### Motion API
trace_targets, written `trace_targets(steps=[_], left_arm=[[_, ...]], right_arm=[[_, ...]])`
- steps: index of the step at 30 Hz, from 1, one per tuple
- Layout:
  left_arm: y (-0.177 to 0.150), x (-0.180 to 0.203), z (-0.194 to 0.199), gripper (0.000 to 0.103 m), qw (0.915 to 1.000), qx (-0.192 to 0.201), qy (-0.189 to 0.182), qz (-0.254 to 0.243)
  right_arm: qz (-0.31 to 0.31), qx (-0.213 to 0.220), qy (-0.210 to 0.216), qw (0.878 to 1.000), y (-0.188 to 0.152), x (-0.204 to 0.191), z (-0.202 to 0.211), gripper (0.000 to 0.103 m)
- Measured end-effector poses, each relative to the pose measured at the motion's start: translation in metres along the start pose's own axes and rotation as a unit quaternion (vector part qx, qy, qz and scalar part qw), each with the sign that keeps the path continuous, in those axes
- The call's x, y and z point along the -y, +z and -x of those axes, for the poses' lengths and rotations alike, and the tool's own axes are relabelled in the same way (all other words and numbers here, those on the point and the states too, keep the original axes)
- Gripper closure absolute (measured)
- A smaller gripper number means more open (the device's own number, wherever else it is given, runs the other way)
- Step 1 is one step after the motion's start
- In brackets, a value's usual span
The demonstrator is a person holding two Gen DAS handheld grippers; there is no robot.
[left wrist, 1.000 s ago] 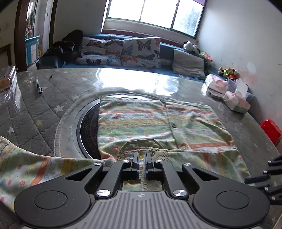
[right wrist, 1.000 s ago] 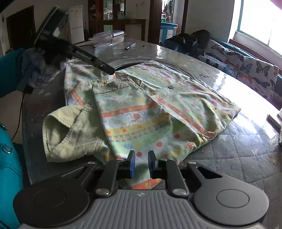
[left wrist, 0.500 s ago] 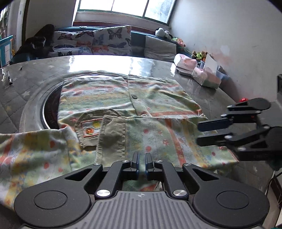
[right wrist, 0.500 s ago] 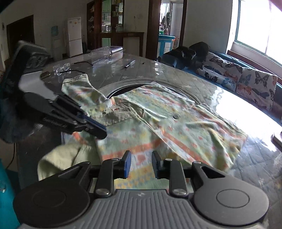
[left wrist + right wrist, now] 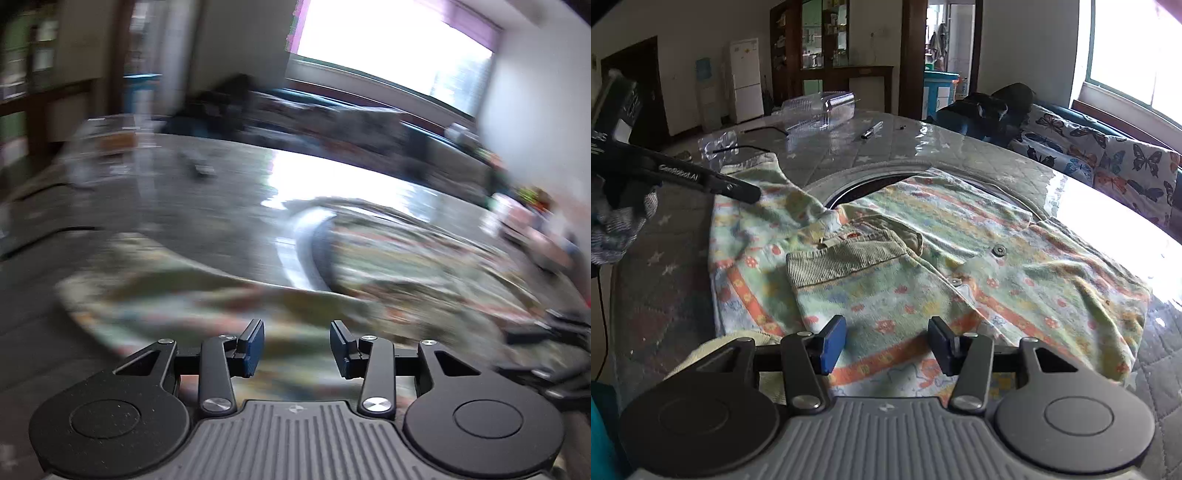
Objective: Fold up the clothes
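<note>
The patterned shirt (image 5: 923, 266) lies across the table's (image 5: 849, 147) round recess, one side folded in (first fold judged done), its far sleeve (image 5: 757, 192) next to grasp; both the right gripper (image 5: 886, 339) and left gripper (image 5: 297, 347), together a second ago, now gape empty.

table (image 5: 1015, 155): quilted star cover | on it: patterned shirt (image 5: 923, 258), pen (image 5: 871, 130), clear plastic box (image 5: 820, 109)
</note>
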State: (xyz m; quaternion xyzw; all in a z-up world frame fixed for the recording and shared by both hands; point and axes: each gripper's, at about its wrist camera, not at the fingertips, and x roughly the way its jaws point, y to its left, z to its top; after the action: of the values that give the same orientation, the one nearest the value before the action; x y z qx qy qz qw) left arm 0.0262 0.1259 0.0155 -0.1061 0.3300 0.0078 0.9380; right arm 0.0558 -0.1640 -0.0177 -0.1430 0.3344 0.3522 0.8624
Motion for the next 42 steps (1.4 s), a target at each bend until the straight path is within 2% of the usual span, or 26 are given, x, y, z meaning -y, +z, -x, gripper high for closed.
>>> trace_targets(steps=[3,6,10,12,16,19,24,27,28,29,30,32,36,42], left_arm=[[0.004,-0.032,0.002,0.060,0.9971,0.020,0.063,0.037],[0.007,-0.060,0.004,0.060,0.9891,0.033,0.121,0.077],[0.011,-0.088,-0.001,0.060,0.9794,0.034,0.160,0.118],[0.012,-0.092,-0.003,0.063,0.9786,0.036,0.167,0.114],[0.014,-0.096,-0.006,0.063,0.9797,0.031,0.154,0.124],[0.014,-0.092,-0.004,0.063,0.9786,0.036,0.154,0.132],[0.013,-0.096,-0.005,0.063,0.9714,0.036,0.172,0.160],[0.014,-0.095,-0.009,0.064,0.9706,0.034,0.182,0.153],[0.014,-0.095,-0.010,0.069,0.9706,0.033,0.184,0.151],[0.014,-0.095,-0.011,0.083,0.9708,0.032,0.184,0.151],[0.014,-0.097,-0.013,0.089,0.9702,0.033,0.187,0.151],[0.014,-0.097,-0.012,0.095,0.9701,0.036,0.182,0.157],[0.018,-0.089,-0.002,0.097,0.9732,0.047,0.149,0.169],[0.033,-0.035,0.026,0.098,0.9876,0.072,0.032,0.135]], right_arm=[[-0.010,0.004,-0.002,1.000,0.001,0.001,0.003,0.051],[-0.021,0.008,-0.005,1.000,0.001,0.002,0.006,0.050],[-0.031,0.017,-0.005,0.999,0.001,0.004,0.010,0.050],[-0.033,0.018,-0.005,0.999,0.002,0.005,0.011,0.050],[-0.041,0.019,-0.008,0.999,0.001,0.006,0.011,0.044],[-0.043,0.021,-0.010,0.999,-0.001,0.006,0.013,0.043],[-0.047,0.025,-0.011,0.999,-0.002,0.008,0.016,0.043],[-0.048,0.027,-0.012,0.998,-0.002,0.008,0.017,0.043],[-0.048,0.028,-0.012,0.998,-0.003,0.008,0.017,0.043],[-0.048,0.028,-0.012,0.998,-0.003,0.008,0.018,0.043],[-0.048,0.029,-0.013,0.998,-0.004,0.008,0.019,0.043],[-0.050,0.032,-0.014,0.998,-0.004,0.008,0.020,0.043],[-0.053,0.039,-0.016,0.998,-0.005,0.009,0.025,0.043],[-0.067,0.049,-0.021,0.996,-0.008,0.015,0.032,0.043]])
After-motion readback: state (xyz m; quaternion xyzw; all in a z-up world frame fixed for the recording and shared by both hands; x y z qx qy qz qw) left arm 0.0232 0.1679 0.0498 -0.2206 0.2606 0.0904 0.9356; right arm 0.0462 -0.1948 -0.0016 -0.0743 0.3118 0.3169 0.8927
